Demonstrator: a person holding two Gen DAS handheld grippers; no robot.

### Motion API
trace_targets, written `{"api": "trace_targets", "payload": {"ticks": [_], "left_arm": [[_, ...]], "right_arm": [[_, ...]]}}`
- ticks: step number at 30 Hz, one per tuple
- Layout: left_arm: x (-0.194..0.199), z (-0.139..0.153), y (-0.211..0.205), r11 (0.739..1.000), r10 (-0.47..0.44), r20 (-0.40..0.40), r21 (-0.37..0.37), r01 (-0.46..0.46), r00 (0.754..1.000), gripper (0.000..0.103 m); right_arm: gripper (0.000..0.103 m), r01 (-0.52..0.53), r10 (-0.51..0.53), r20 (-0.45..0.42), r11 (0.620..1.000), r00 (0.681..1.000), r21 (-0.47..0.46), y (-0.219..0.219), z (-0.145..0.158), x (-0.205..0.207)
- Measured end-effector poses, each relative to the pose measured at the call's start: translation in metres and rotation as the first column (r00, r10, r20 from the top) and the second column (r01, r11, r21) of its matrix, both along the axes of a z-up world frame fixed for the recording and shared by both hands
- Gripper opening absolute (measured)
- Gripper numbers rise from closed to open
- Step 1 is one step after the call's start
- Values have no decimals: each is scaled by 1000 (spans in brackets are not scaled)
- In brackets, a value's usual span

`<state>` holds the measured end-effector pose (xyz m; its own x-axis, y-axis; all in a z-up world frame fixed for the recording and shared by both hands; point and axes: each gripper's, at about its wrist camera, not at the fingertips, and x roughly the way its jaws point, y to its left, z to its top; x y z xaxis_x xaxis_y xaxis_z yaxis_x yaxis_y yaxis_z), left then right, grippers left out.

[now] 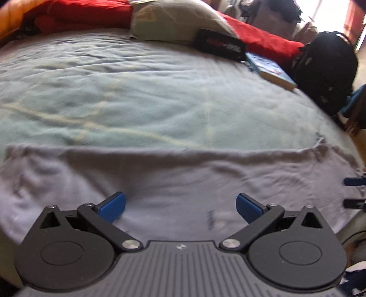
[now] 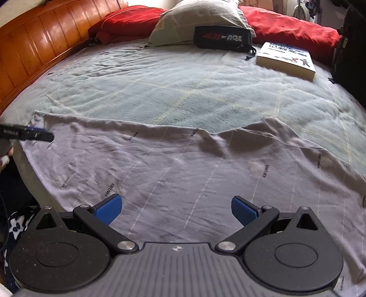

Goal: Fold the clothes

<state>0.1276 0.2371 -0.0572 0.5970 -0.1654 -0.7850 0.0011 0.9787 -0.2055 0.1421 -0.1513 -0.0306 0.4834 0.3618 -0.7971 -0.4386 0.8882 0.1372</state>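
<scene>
Grey printed cloth (image 2: 183, 173) lay spread flat across the near edge of the bed (image 2: 183, 91), its far hem rumpled at one spot. Your left claw (image 1: 180, 206) and right claw (image 2: 176, 209) both hovered over it, released, grasping nothing. Judged from this, you had laid the cloth out; any fold in it could not be told, and folding remained.

This is a lived-in bedroom in a home. A bed (image 2: 183, 91) under a pale checked sheet fills the room, its polished wooden headboard (image 2: 45, 34) along one side. Against the headboard end lie a grey pillow (image 2: 194, 20) and red blankets (image 2: 292, 25). Beside the pillow rest a black pouch (image 2: 222, 37) and a paperback book (image 2: 288, 59).
</scene>
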Motion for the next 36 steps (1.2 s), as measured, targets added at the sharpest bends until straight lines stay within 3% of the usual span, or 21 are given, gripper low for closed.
{"api": "trace_targets", "payload": {"ticks": [4, 9, 15, 19, 22, 26, 30, 36], "left_arm": [[-22, 4, 20, 993, 95, 11, 66, -95, 995, 102], [-37, 7, 39, 986, 153, 59, -80, -148, 986, 102], [-37, -5, 45, 977, 171, 54, -142, -161, 984, 102], [-60, 13, 58, 961, 230, 88, -176, -212, 969, 102], [-78, 24, 76, 936, 286, 104, -244, -254, 953, 102], [-89, 19, 100, 885, 366, 67, -334, -324, 928, 102], [-86, 3, 113, 827, 409, 32, -436, -356, 912, 102], [-72, -23, 120, 785, 438, -14, -481, -390, 899, 102]], "right_arm": [[103, 10, -10, 0, 1000, 1000, -3, -2, -1, -2], [103, -9, 9, 14, 1000, 1000, 10, 6, 3, -5], [103, -50, 50, 17, 999, 999, 6, 16, 6, -14], [103, -77, 76, 14, 996, 997, 50, 17, 11, -13], [103, -114, 116, -4, 987, 993, 112, 25, 18, -7], [103, -198, 203, -10, 965, 979, 172, 50, 29, 1], [103, -311, 312, 23, 937, 950, 160, 88, 36, -2], [103, -395, 394, 30, 908, 918, 139, 117, 35, -12]]}}
